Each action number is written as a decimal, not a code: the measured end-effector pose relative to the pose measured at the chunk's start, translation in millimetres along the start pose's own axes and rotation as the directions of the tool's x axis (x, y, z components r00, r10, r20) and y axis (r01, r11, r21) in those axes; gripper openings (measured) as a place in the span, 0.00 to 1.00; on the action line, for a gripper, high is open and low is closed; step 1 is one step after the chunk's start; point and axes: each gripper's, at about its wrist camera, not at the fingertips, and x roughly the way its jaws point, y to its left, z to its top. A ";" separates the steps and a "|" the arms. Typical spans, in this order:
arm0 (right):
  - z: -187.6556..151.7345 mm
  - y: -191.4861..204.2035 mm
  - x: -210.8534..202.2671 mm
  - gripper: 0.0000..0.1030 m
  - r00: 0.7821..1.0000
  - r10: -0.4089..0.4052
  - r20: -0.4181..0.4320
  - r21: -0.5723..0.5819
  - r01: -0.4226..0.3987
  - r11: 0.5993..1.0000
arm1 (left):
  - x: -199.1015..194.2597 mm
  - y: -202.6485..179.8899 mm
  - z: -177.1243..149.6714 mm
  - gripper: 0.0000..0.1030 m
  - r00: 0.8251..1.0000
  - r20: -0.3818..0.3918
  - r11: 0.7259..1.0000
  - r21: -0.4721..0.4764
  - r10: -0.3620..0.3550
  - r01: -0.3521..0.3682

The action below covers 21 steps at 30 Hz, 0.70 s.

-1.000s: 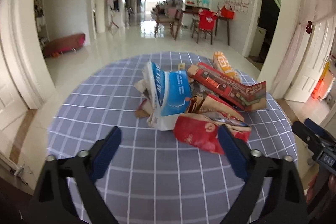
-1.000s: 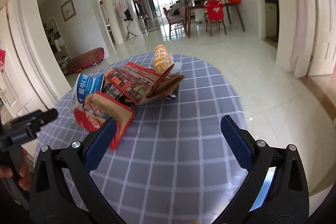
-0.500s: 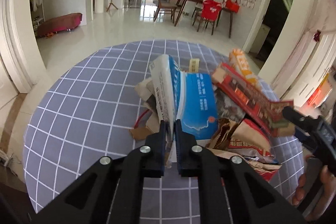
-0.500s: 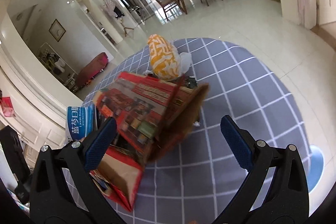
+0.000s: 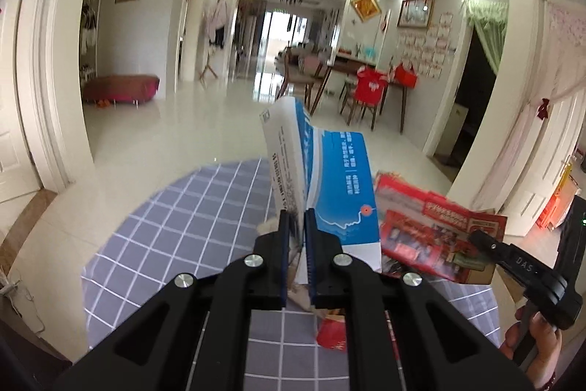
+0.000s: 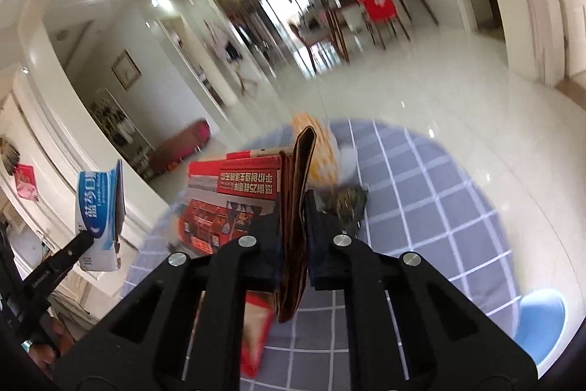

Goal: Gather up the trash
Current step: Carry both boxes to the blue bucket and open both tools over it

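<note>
Only the right wrist view shows the orange packet (image 6: 318, 149); both grippers, the left gripper (image 5: 296, 226) and right gripper (image 6: 295, 207), now pinch shut on the blue box (image 5: 329, 178) and red carton (image 6: 234, 196), newly raised off the table

Flattened blue-and-white carton (image 5: 329, 185) is standing edge-up, lifted above the counter (image 5: 175, 226). Red printed cardboard box (image 6: 234, 204) is tilting, flap upright. Orange-patterned packet (image 6: 322, 149) is lying behind it.

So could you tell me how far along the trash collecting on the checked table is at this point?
Nothing looks binned; no bin is in view. In hand: the left gripper is shut on the blue and white box, lifted off the checked table, and the right gripper is shut on the red printed carton. Left on the table: the orange patterned packet, a red wrapper and dark scraps.
</note>
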 end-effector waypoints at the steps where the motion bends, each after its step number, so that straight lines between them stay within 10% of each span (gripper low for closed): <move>1: 4.0 1.2 -8.9 0.09 1.000 0.009 0.022 -0.002 -0.009 1.000 | -6.0 -4.3 1.9 0.07 1.000 0.008 1.000 0.007 -0.008 0.008; 10: 15.5 -36.3 -129.3 0.09 0.976 -0.072 0.205 -0.043 0.082 0.996 | -52.7 -112.4 -20.2 0.07 0.978 -0.023 0.968 0.141 -0.207 0.208; 15: -1.5 -105.6 -202.4 0.09 0.938 -0.225 0.265 0.003 0.232 0.973 | -48.7 -202.1 -62.8 0.07 0.926 -0.146 0.902 0.216 -0.348 0.373; 21: -43.6 -201.5 -272.1 0.09 0.819 -0.505 0.272 0.073 0.506 0.860 | -18.3 -327.0 -152.9 0.07 0.832 -0.378 0.793 0.305 -0.407 0.527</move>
